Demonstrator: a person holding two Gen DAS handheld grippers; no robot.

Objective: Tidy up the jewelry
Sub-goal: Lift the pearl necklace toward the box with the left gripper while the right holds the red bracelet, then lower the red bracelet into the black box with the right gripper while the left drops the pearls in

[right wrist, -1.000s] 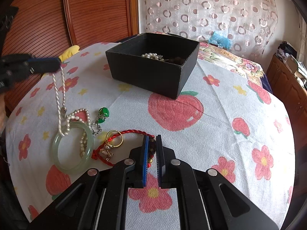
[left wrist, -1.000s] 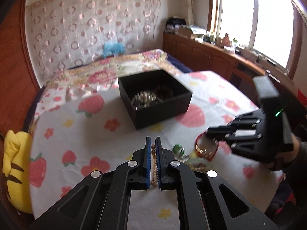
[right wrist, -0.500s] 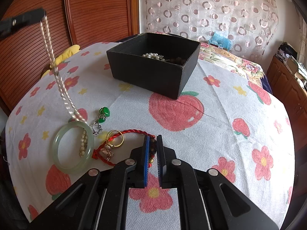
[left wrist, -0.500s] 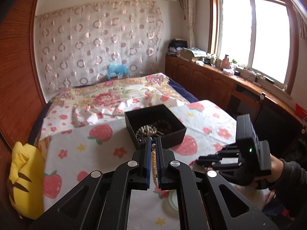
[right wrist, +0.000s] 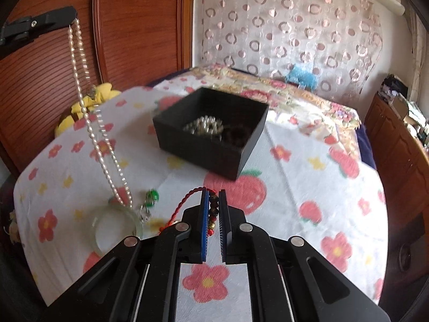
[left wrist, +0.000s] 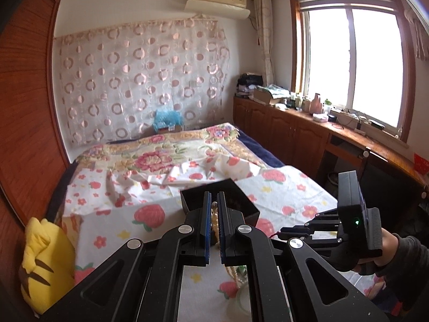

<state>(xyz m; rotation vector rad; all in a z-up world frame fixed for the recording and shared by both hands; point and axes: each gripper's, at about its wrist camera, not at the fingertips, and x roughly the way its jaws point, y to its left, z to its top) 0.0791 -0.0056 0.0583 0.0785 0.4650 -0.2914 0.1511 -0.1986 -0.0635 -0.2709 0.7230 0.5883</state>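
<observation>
My left gripper is shut on a pearl necklace, held high; in the right wrist view the necklace hangs from it down to the cloth. My right gripper is shut on a red cord bracelet with dark and gold beads, lifted just off the table. The black jewelry box stands open beyond it, holding pearls and dark beads; it shows in the left wrist view behind my fingers. A pale green jade bangle and a green pendant lie on the cloth at left.
The table wears a white cloth with red flowers and strawberries. A yellow plush toy sits at the table's left edge. A bed lies behind, wooden cabinets under the window at right.
My left gripper has risen high, drawing the pearl necklace up off the cloth. My right gripper has lifted slightly with the red bracelet in it.
</observation>
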